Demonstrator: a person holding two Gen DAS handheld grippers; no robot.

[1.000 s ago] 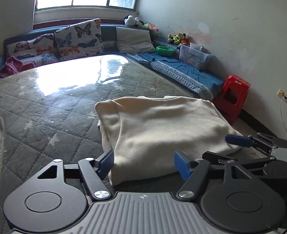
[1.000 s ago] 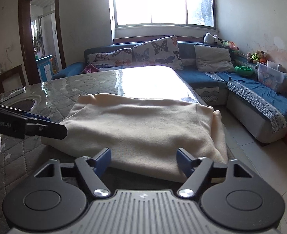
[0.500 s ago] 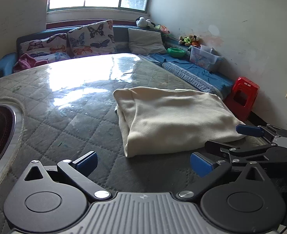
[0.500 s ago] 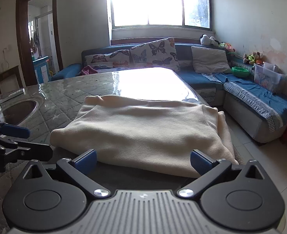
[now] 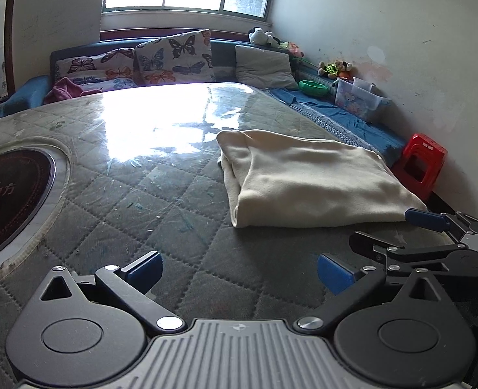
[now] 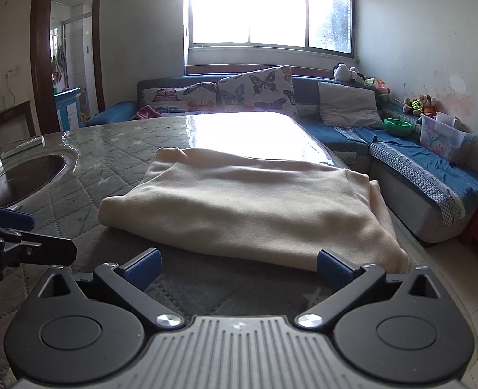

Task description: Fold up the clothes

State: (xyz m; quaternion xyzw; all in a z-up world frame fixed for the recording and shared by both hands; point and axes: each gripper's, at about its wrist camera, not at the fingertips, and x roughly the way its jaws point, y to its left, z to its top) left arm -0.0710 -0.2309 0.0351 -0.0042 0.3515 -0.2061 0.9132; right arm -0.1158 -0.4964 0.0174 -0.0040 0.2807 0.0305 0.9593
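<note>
A cream garment (image 5: 307, 178) lies folded into a flat rectangle on the quilted grey table (image 5: 161, 194), near its right edge. It also shows in the right wrist view (image 6: 248, 207). My left gripper (image 5: 239, 270) is open and empty, hovering over the table short of the garment's left front corner. My right gripper (image 6: 239, 267) is open and empty, just in front of the garment's near edge. The right gripper also shows at the right of the left wrist view (image 5: 433, 240), and the left gripper at the left edge of the right wrist view (image 6: 8, 236).
A round dark cooktop (image 5: 8, 188) is set into the table at the left. A blue sofa (image 6: 401, 149) with butterfly cushions (image 5: 174, 58) wraps the far and right sides. A red stool (image 5: 424, 162) stands on the floor to the right. A clear plastic box (image 6: 443, 136) sits on the sofa.
Both grippers opened wide and drew back from the folded garment, which stays flat on the table. The left gripper moved left and away, so more table and the cooktop show.
</note>
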